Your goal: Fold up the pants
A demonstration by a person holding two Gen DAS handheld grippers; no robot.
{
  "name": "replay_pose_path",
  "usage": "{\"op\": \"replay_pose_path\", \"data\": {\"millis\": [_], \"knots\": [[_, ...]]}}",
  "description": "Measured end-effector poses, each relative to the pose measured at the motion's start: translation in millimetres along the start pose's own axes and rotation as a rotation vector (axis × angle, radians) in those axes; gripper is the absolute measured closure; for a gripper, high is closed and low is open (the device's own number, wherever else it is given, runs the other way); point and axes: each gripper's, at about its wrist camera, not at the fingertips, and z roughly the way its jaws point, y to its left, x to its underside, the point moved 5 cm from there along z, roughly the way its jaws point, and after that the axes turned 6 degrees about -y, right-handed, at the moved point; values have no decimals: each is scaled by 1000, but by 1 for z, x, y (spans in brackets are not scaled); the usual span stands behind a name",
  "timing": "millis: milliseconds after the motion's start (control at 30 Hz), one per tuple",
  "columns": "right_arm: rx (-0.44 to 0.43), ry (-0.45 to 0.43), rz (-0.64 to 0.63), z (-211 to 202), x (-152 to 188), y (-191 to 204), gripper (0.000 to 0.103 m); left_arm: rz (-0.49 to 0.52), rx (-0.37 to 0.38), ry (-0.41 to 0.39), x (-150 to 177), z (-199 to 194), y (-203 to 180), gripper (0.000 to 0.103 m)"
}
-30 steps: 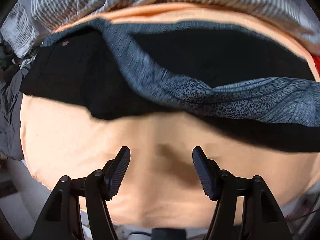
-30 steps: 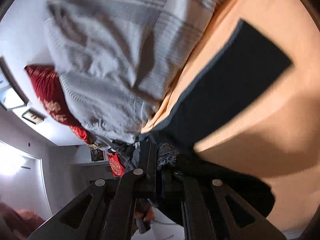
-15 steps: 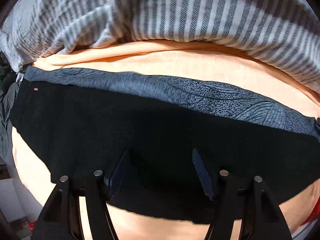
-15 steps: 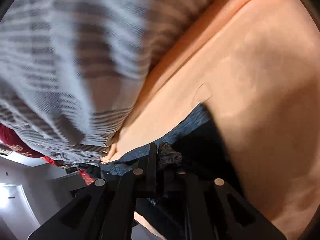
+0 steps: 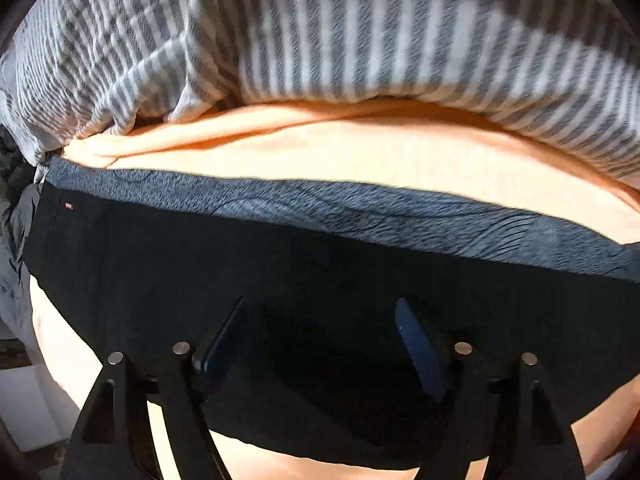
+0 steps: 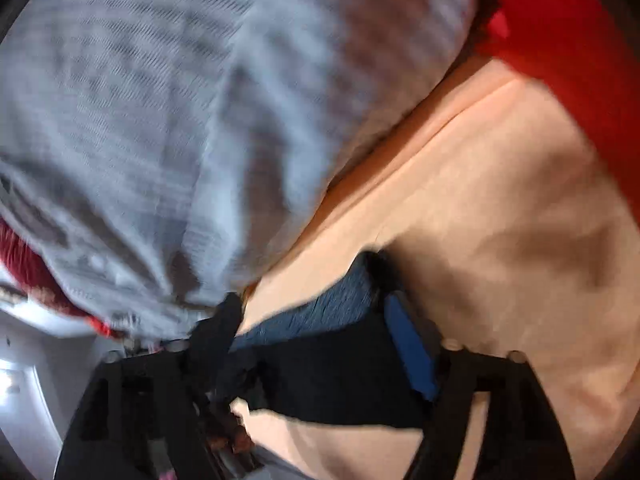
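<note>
The black pants [image 5: 180, 280] lie flat across the orange sheet [image 5: 360, 152], with a grey-blue patterned band [image 5: 360, 208] along their far edge. My left gripper [image 5: 320, 328] is open and empty just above the black cloth. In the right wrist view my right gripper [image 6: 312, 320] is open, its jaws wide on either side of the end of the pants [image 6: 328, 372], where the patterned band [image 6: 340, 304] shows. Nothing is pinched between them.
A grey-and-white striped duvet [image 5: 320, 40] is bunched along the far side of the sheet; it also shows in the right wrist view [image 6: 160, 120]. A red cloth [image 6: 568, 40] lies at the upper right. Dark clothes [image 5: 12, 168] lie at the left edge.
My right gripper has carried the pants' end over and opened, letting it go. The pants now lie folded flat. My left gripper moved forward over the black cloth and stayed open.
</note>
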Motion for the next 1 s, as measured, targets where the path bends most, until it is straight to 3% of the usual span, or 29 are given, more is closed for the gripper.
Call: {"op": "replay_pose_path", "data": {"millis": [33, 100, 200, 267, 333, 367, 467, 567, 667, 700, 733, 833, 1000], "knots": [[3, 27, -31, 5, 8, 5, 53, 11, 3, -6, -2, -2, -6, 26], [6, 96, -96, 26, 22, 17, 66, 33, 7, -8, -3, -3, -19, 26], [133, 161, -217, 64, 38, 25, 67, 43, 10, -14, -11, 4, -37, 26], [281, 156, -351, 88, 39, 24, 69, 32, 4, -19, -18, 12, -45, 26], [343, 140, -412, 101, 32, 18, 100, 30, -18, -38, -29, 22, -46, 23], [363, 119, -411, 100, 25, 15, 103, 26, -25, -43, -33, 22, -46, 22], [340, 87, -293, 87, 11, 7, 100, 3, -1, -42, -42, 15, -44, 22], [336, 83, -319, 67, 22, 16, 96, 36, -12, -78, -39, 0, -39, 22], [339, 81, -349, 49, 44, 16, 79, 58, -32, -55, -26, 0, -34, 22], [364, 76, -360, 46, 52, 12, 69, 66, -46, -33, -19, 5, -30, 22], [379, 76, -365, 44, 54, 3, 67, 74, -57, -5, -14, 11, -26, 22], [342, 64, -318, 45, 50, -17, 72, 65, -52, -20, -12, -2, -9, 22], [356, -41, -265, 21, 51, -2, 69, 57, -83, -49, -13, -26, 50, 22]]}}
